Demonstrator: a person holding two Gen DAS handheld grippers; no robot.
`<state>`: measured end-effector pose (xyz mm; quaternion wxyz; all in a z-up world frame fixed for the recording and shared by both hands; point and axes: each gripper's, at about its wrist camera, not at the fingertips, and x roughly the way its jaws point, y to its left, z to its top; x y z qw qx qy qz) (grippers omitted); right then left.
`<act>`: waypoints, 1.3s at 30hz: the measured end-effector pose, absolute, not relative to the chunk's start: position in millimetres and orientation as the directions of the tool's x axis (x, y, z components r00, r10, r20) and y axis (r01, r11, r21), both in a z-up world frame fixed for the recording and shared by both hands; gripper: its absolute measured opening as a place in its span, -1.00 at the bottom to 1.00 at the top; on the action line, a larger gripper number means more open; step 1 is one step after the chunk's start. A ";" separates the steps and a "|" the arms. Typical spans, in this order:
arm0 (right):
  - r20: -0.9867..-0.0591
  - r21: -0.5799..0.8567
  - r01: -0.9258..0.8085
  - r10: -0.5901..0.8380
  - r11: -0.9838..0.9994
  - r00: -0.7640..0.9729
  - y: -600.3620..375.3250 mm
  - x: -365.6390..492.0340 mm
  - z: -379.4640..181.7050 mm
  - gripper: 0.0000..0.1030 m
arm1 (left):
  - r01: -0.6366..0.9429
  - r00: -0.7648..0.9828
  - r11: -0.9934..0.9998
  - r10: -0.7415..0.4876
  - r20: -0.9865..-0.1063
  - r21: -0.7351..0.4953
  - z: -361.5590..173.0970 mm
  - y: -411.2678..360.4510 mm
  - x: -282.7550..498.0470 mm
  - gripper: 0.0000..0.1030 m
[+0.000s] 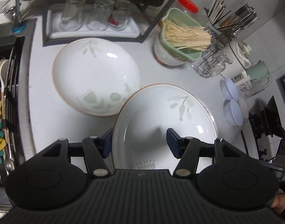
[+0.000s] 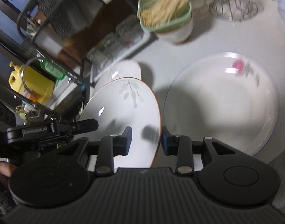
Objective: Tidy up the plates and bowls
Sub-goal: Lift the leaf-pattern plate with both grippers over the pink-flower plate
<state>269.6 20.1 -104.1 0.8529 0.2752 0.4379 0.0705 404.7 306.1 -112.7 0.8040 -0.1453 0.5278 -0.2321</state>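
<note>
While both claws straddle the raised leaf-print plate (image 1: 161, 115), left claw (image 1: 138, 143) and right claw (image 2: 145, 140) each bracketing a rim without visibly clamping it, you likely stack it next onto its twin plate (image 1: 93, 74), beside it on the worktop (image 1: 47, 112).

White worktop (image 1: 49, 115) beside a sink.
On it: leaf-patterned plate (image 1: 96, 76), rose plate (image 2: 220, 102), glass tray (image 1: 93, 31), chopstick holder (image 1: 179, 37), wire rack (image 1: 215, 59).

White plate (image 1: 166, 115) (green leaf motif)

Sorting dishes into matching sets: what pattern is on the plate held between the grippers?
Pale green leaf sprigs with a thin brown rim on the held plate, clearest from the right wrist.
</note>
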 end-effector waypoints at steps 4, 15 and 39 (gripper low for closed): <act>-0.708 0.511 0.109 0.346 0.853 0.615 -5.5 270.9 -93.5 -0.30 | 0.224 0.335 0.845 -0.534 -0.776 -0.486 -98.9 276.0 405.1 0.24; -0.712 0.484 0.057 0.355 0.873 0.606 -72.2 272.0 -73.3 -0.30 | 0.133 0.319 0.850 -0.524 -0.790 -0.509 -88.5 204.8 398.7 0.24; -0.723 0.511 -0.013 0.438 0.859 0.535 -159.0 297.1 -154.3 -0.30 | 0.025 0.197 0.934 -0.354 -0.914 -0.357 -161.0 107.7 423.3 0.25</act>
